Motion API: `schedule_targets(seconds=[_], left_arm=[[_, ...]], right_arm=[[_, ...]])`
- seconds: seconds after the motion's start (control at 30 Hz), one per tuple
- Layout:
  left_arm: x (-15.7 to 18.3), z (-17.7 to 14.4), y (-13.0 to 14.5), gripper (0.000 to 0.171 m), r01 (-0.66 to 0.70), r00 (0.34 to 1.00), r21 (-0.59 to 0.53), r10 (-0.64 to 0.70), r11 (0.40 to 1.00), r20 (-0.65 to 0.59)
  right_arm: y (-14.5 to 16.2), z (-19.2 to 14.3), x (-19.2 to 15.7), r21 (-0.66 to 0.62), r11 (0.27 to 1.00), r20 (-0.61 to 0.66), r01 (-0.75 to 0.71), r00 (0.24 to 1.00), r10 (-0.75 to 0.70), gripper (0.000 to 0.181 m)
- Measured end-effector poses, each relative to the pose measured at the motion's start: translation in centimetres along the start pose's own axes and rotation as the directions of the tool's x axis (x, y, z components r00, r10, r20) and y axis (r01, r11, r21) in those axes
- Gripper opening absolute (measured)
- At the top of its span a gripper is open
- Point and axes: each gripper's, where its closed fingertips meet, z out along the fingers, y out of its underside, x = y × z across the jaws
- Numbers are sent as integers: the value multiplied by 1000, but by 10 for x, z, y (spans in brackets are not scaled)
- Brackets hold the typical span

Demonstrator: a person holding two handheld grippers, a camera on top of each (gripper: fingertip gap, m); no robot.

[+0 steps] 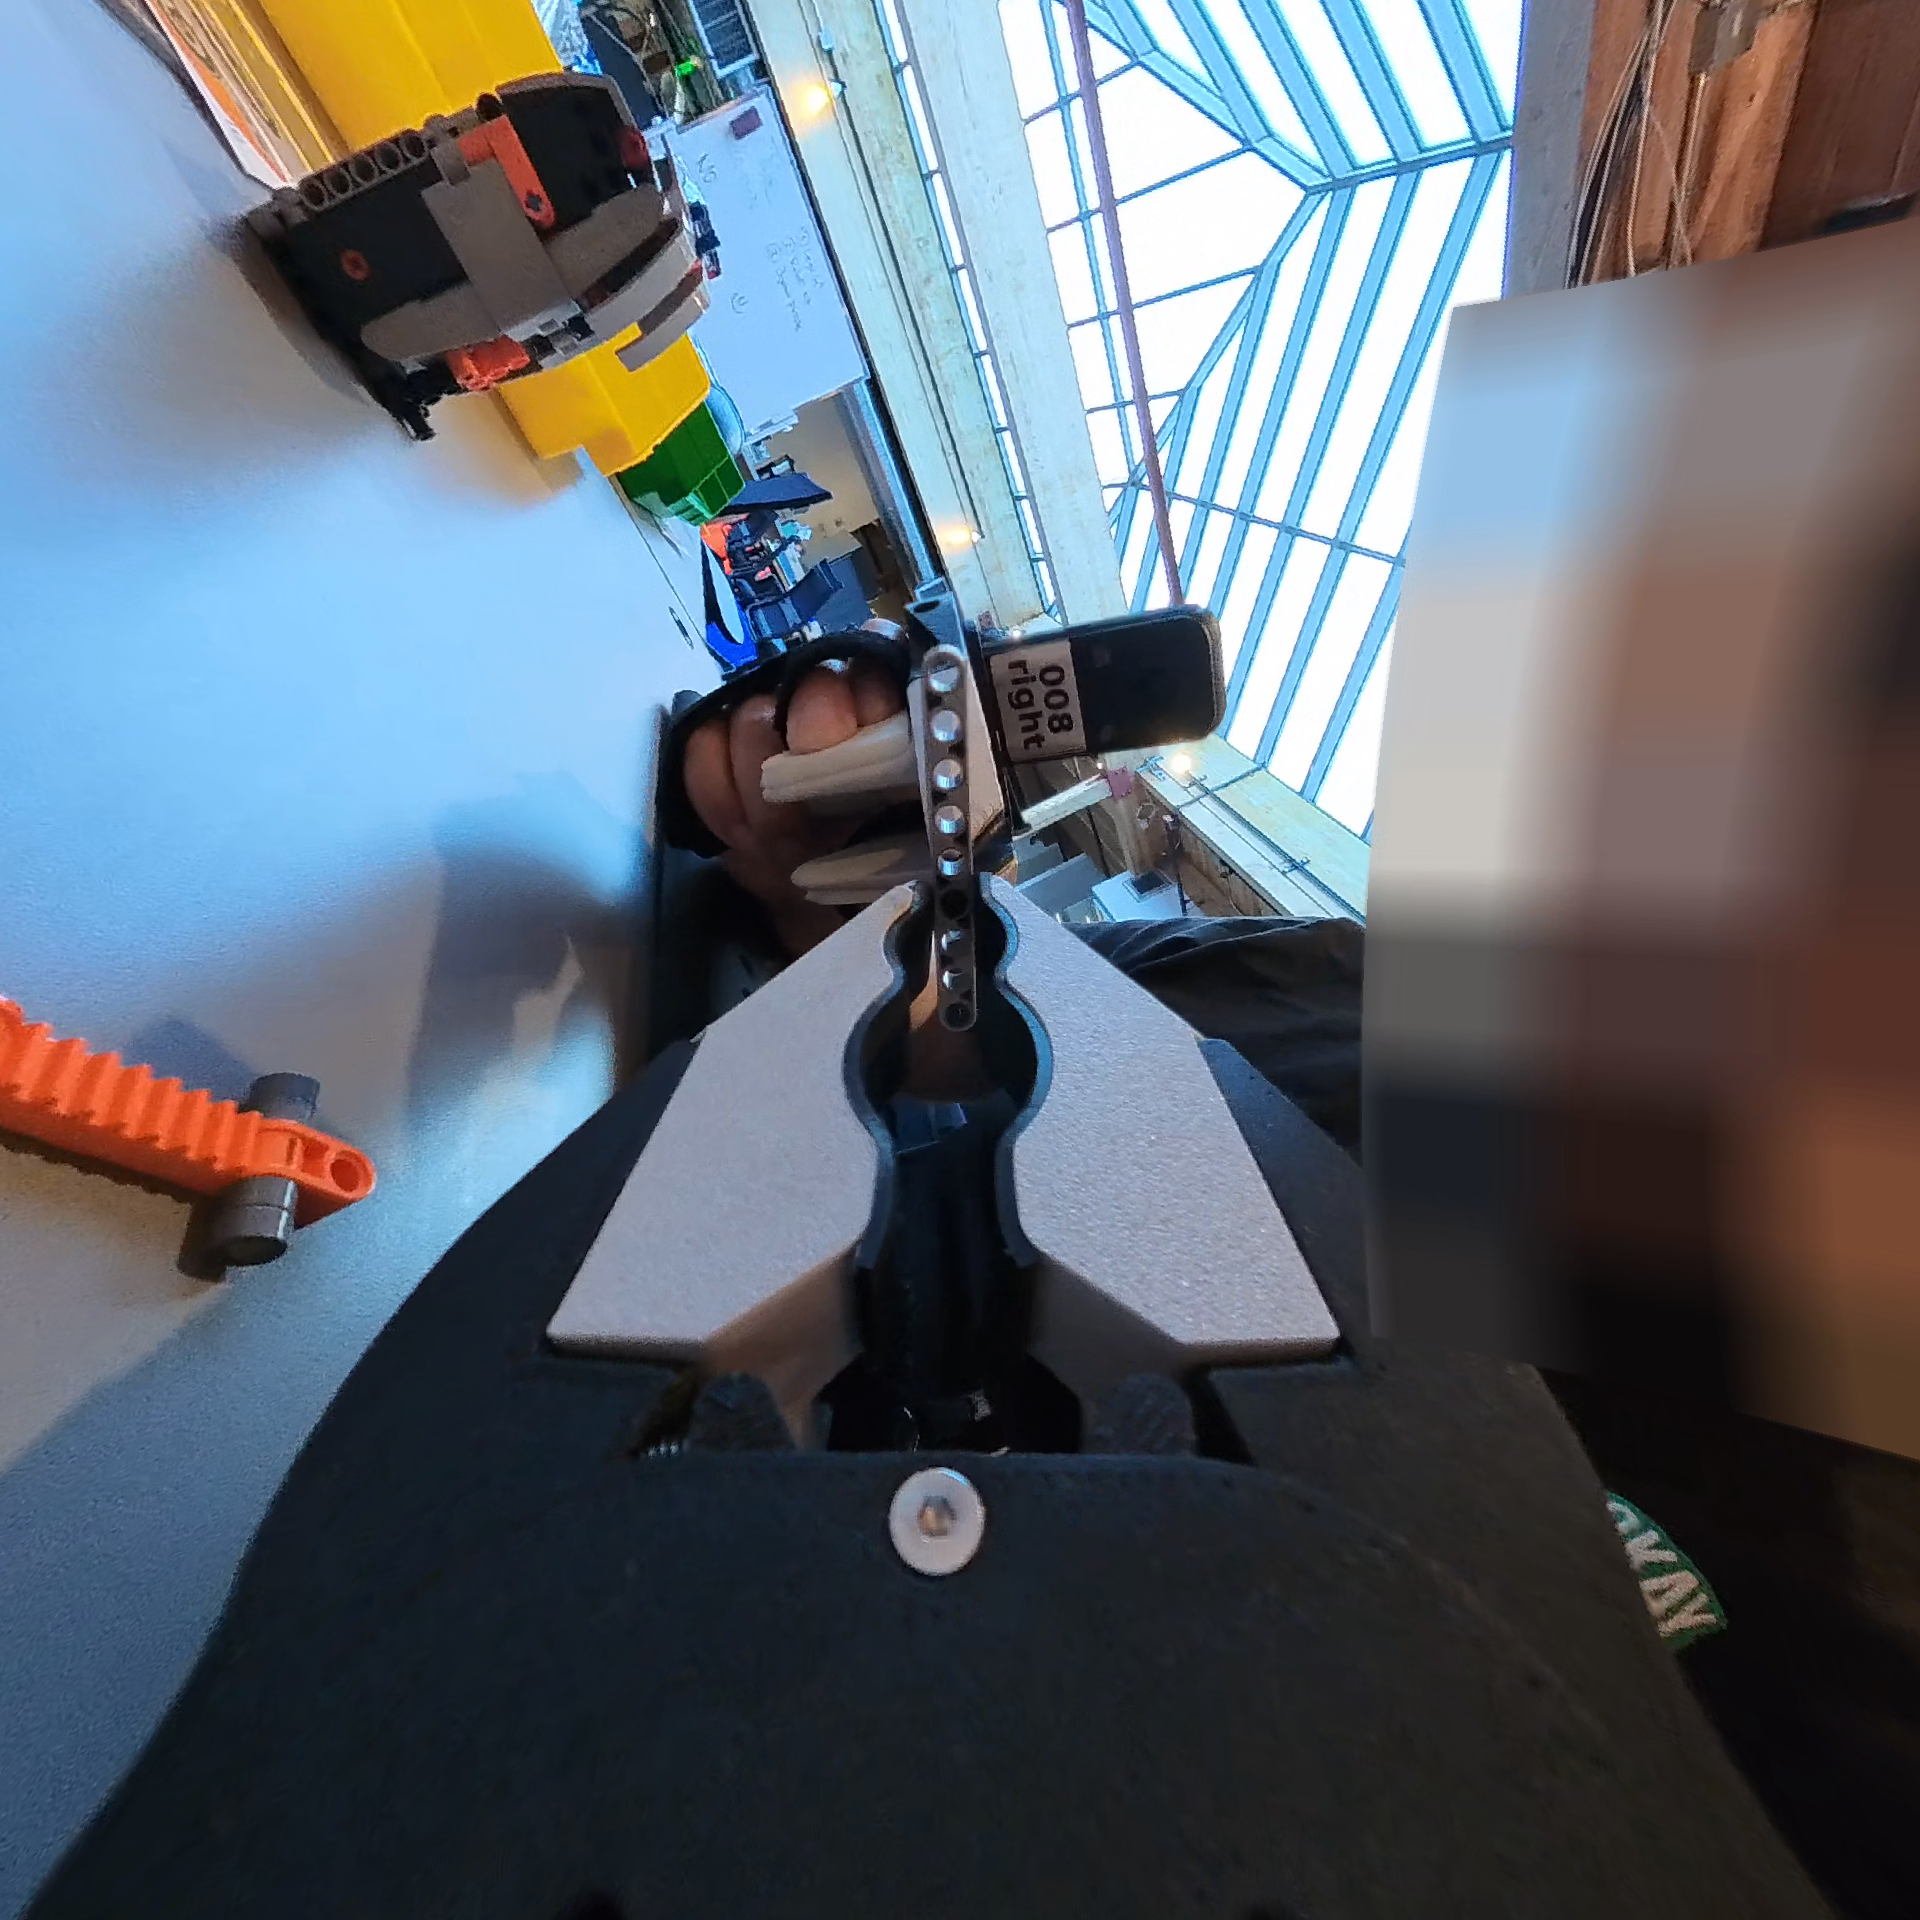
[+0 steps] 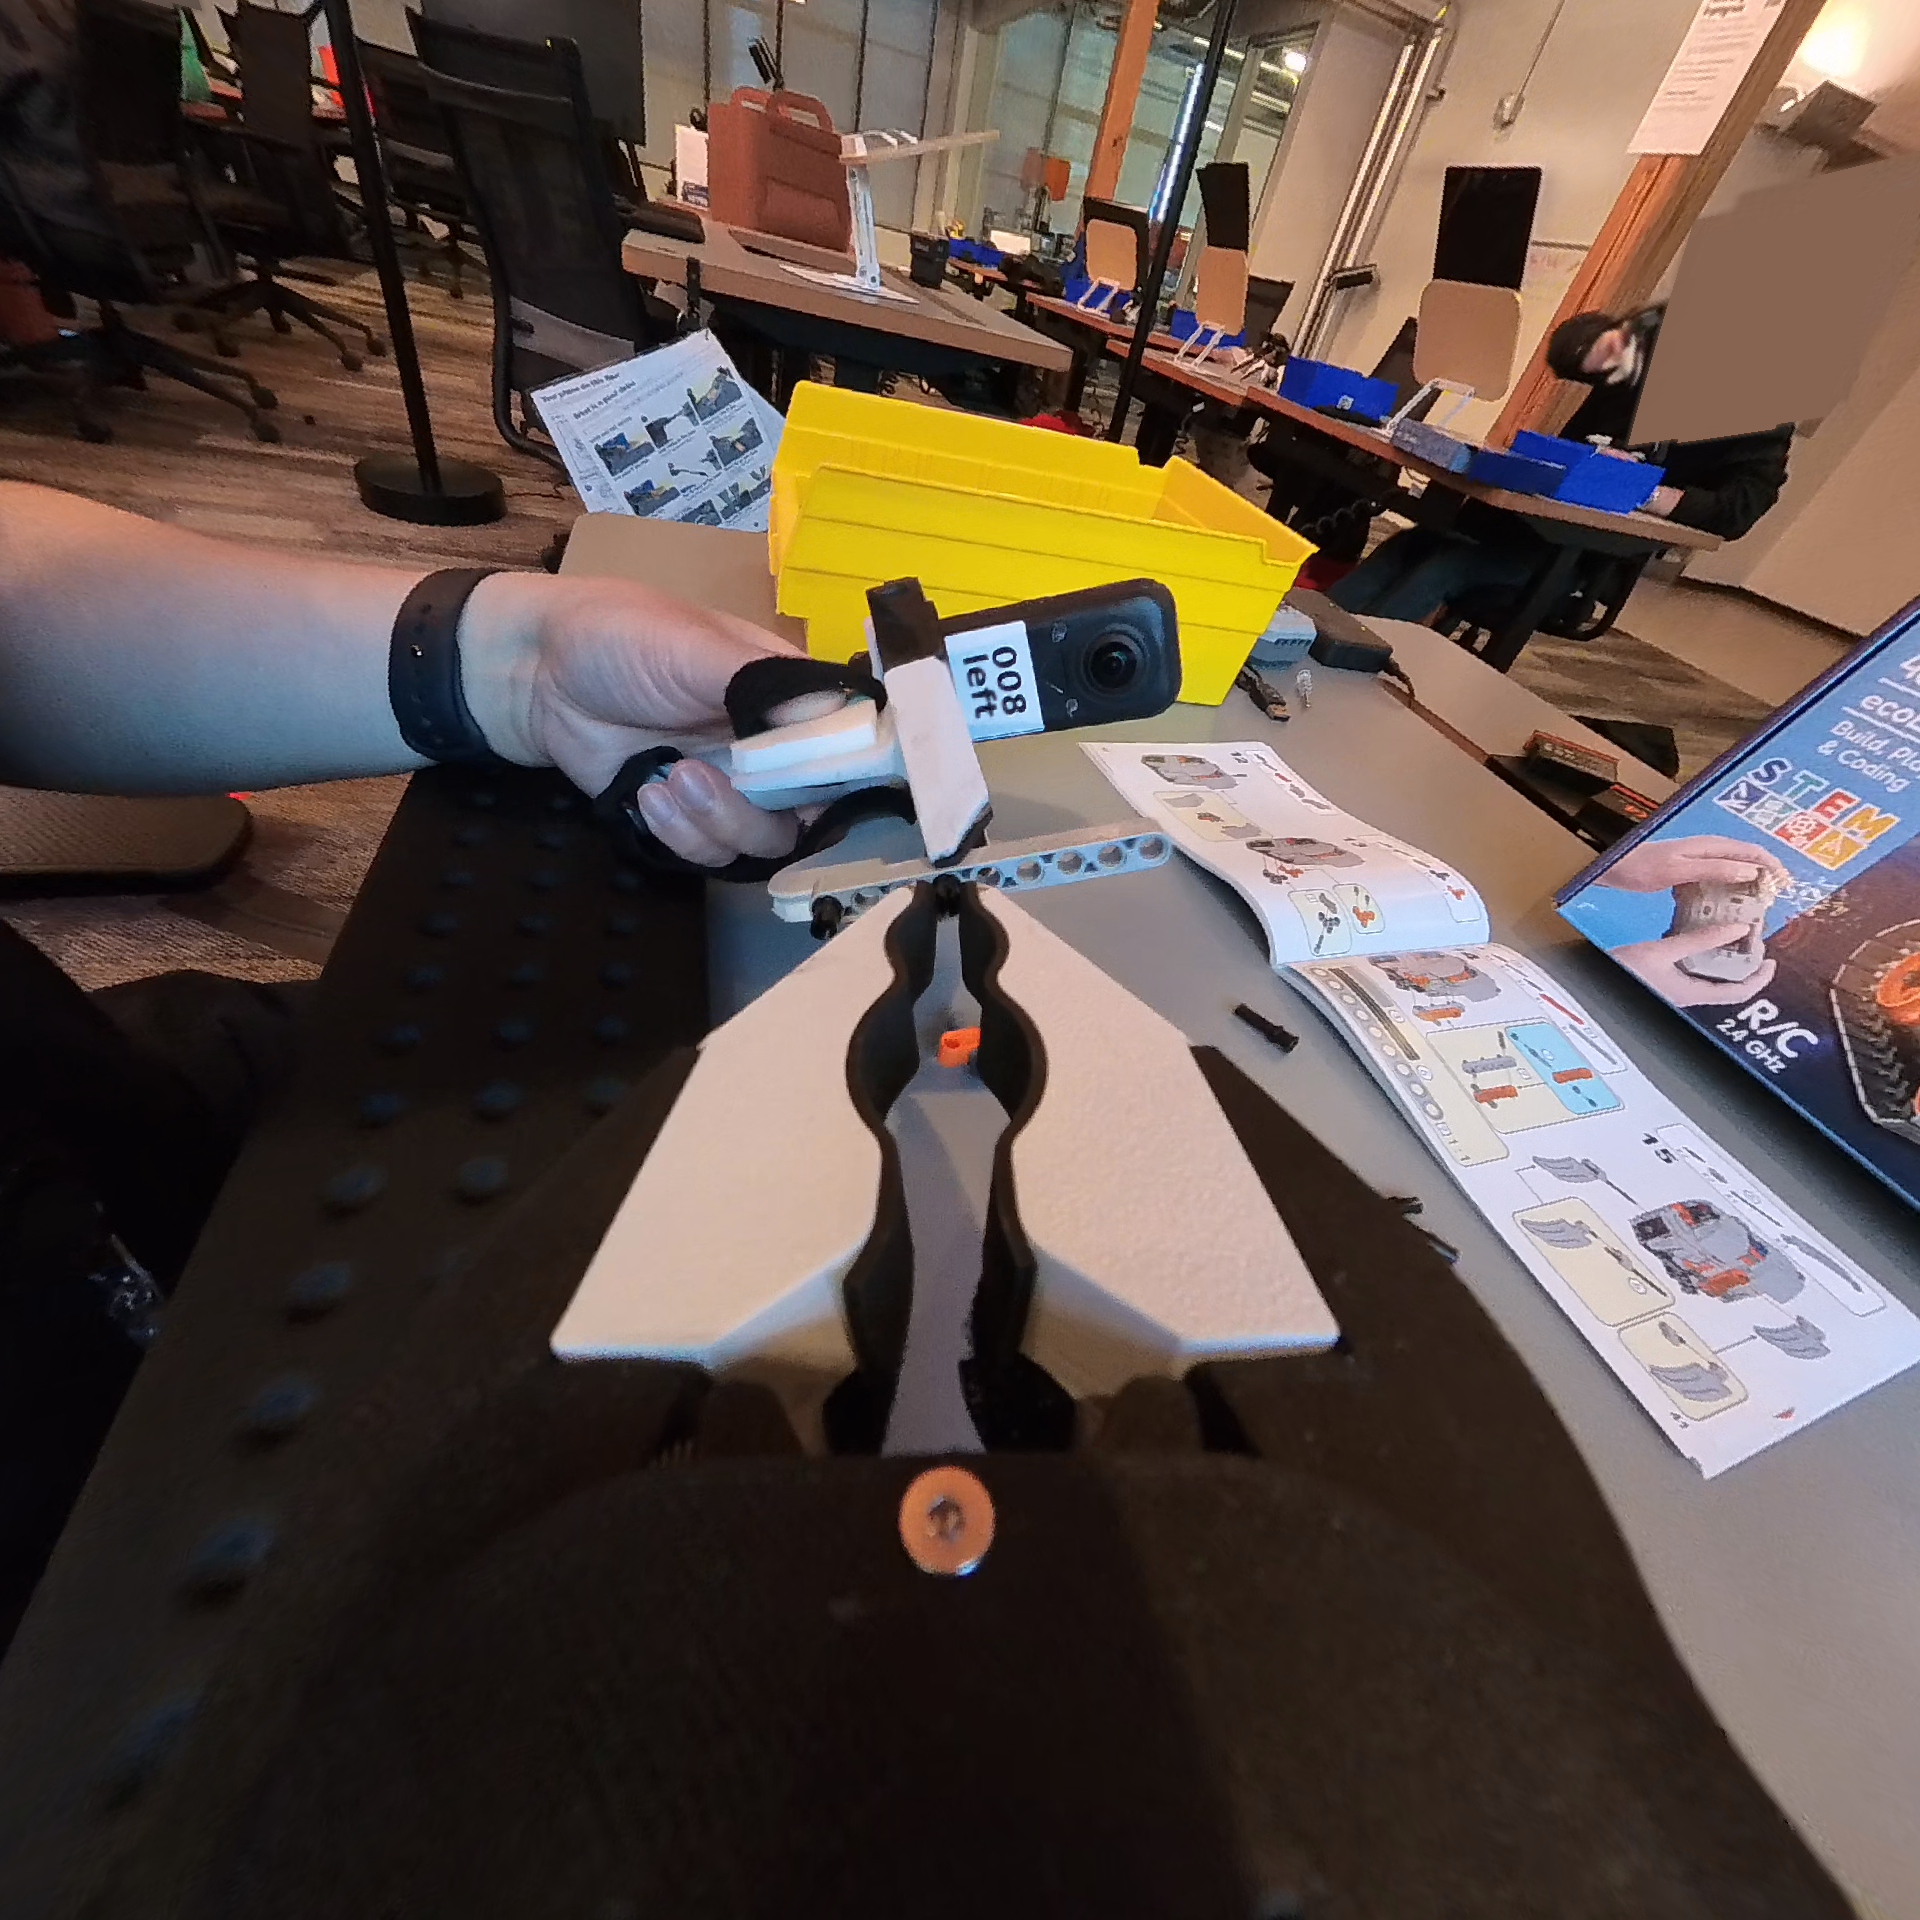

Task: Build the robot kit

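My left gripper (image 1: 948, 914) is shut on a long grey beam with a row of holes (image 1: 951, 790), held in the air above the table. In the right wrist view the same beam (image 2: 1049, 864) lies crosswise, clamped by the left gripper (image 2: 951, 844) from above. My right gripper (image 2: 945, 902) is shut on a small black pin (image 2: 945, 889), whose tip touches the side of the beam. Another black pin (image 2: 824, 916) sticks out near the beam's left end. The right gripper (image 1: 961, 748) shows behind the beam in the left wrist view.
An open instruction booklet (image 2: 1455, 1039), a loose black pin (image 2: 1265, 1023), a small orange piece (image 2: 956, 1044) and a product box (image 2: 1787, 883) lie on the grey table. Yellow bins (image 2: 997, 540) stand behind. A part-built model (image 1: 488, 239) and an orange toothed rack (image 1: 156, 1132) are on the table. The grippers are tip to tip, or close to it. Both grippers' tips are roughly 25 cm from the part-built model (image 1: 488, 239).
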Motion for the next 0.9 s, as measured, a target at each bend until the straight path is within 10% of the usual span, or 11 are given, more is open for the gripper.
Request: schedule_targets(seconds=[0.9], left_arm=[[1, 0, -4, 3, -17, 1000, 10, 16, 1000, 5]], right_arm=[[-1, 3, -2, 25, 999, 11, -20, 1000, 19, 2]])
